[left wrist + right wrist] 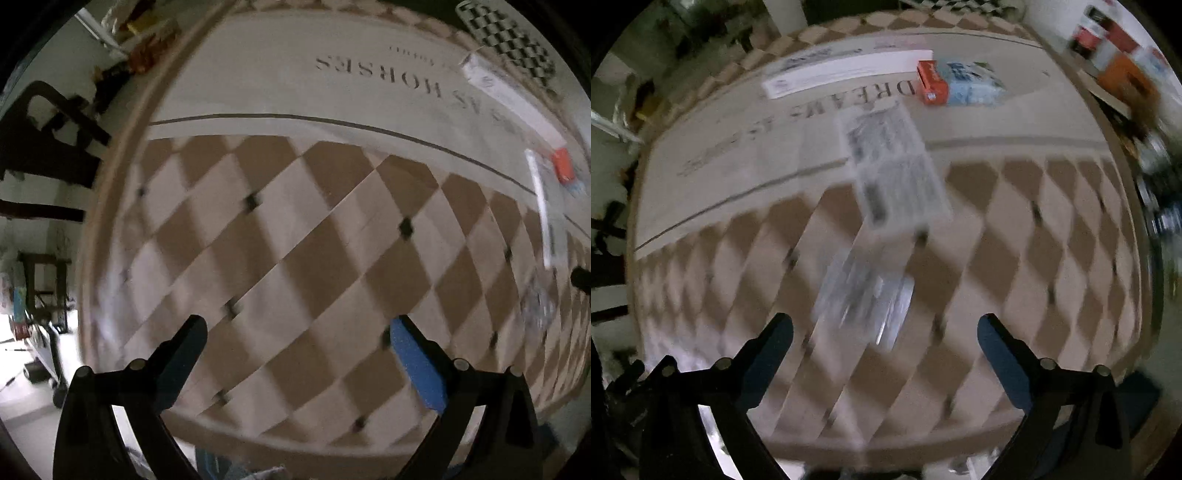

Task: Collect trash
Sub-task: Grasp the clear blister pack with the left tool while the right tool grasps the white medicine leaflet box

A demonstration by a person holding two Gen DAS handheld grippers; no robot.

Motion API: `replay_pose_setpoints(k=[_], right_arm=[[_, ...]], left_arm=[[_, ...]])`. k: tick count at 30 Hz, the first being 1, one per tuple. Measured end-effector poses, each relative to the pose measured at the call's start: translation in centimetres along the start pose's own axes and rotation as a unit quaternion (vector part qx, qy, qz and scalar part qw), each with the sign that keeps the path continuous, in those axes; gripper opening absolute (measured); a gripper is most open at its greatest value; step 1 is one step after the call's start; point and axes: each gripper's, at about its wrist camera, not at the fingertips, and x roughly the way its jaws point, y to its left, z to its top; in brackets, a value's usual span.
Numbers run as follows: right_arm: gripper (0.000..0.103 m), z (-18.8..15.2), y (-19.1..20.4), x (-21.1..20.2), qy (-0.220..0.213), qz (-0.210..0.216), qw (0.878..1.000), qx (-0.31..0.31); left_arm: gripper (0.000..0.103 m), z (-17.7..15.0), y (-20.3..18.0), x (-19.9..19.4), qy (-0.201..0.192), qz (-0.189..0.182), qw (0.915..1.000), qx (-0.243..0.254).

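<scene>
Brown and cream diamonds cover the round worktop (1015, 229), with a pale band and big dark letters across its far part. Both pairs of tongs hang over it with their arms wide apart, holding nothing: the left tongs (297, 334) and the right tongs (884, 330).

Just ahead of the right tongs lies a crinkly clear wrapper (864, 295), shiny and blurry. Beyond it sits a flat printed paper (894, 162), long and thin, its long side running away from the tongs and leaning a little left. Farther off lie a long white box (846, 70), turned sideways, a small orange box (932, 83) and a light blue packet (975, 83), side by side.
</scene>
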Motion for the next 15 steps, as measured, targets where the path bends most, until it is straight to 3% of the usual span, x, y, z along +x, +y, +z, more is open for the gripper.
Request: replay_pose_setpoints(k=[3, 7, 8, 10, 11, 15], right_arm=[[0.098, 5.6, -0.3, 3.1, 0.018, -0.022, 0.999, -0.029], [0.096, 10.0, 0.1, 6.4, 0.036, -0.040, 0.997, -0.053], [0.090, 10.8, 0.3, 7.2, 0.041, -0.040, 0.997, -0.058], [0.084, 11.4, 0.4, 7.7, 0.041, -0.032, 0.997, -0.061], [0.076, 11.5, 0.5, 7.5, 0.039, -0.028, 0.997, -0.065], [0.075, 10.4, -1.0, 6.9, 0.040, -0.018, 0.998, -0.050]], left_arm=[[0.102, 1.7, -1.5, 1.3, 0.013, 0.007, 0.9999, 0.000], [0.102, 2.8, -2.9, 2.3, 0.026, 0.024, 0.9993, 0.015], [0.102, 2.9, -3.2, 2.4, 0.028, 0.028, 0.9990, 0.019], [0.102, 3.0, -3.9, 2.3, 0.028, 0.037, 0.9985, 0.031], [0.102, 3.0, -4.3, 2.1, 0.025, 0.040, 0.9981, 0.039], [0.102, 2.4, -7.7, 0.0, 0.000, 0.034, 0.9951, 0.093]])
